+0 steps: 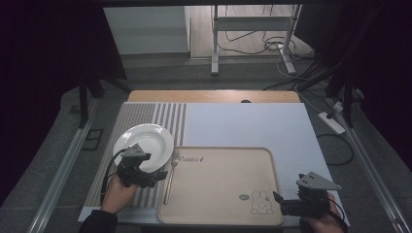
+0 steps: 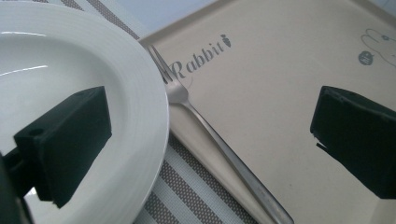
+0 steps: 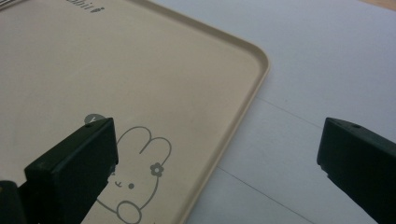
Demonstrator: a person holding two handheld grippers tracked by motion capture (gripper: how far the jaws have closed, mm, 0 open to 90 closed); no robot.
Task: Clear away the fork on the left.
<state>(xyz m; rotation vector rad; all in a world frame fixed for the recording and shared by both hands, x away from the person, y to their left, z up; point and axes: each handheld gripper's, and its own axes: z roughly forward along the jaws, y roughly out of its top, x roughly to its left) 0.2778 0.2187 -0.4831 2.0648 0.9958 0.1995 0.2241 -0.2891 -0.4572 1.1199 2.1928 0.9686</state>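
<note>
A white plate (image 1: 143,141) rests on a striped placemat (image 1: 145,115) at the left. Beside it lies a beige tray (image 1: 221,194) printed with a rabbit. A silver fork (image 1: 168,180) lies along the tray's left rim, tines toward the far side. My left gripper (image 1: 156,176) hovers open at the plate's near edge, pointing right at the fork. In the left gripper view the fork (image 2: 219,140) runs between the jaws of the left gripper (image 2: 210,107), with the plate (image 2: 135,93) behind the left jaw. My right gripper (image 1: 279,200) (image 3: 219,135) is open over the tray's near right corner (image 3: 233,116), holding nothing.
A white mat (image 1: 252,124) covers the table to the right of the stripes, with a wooden table edge (image 1: 214,95) behind it. Beyond the table stand a metal frame (image 1: 252,43) and floor cables. A power strip (image 1: 333,122) lies on the floor at the right.
</note>
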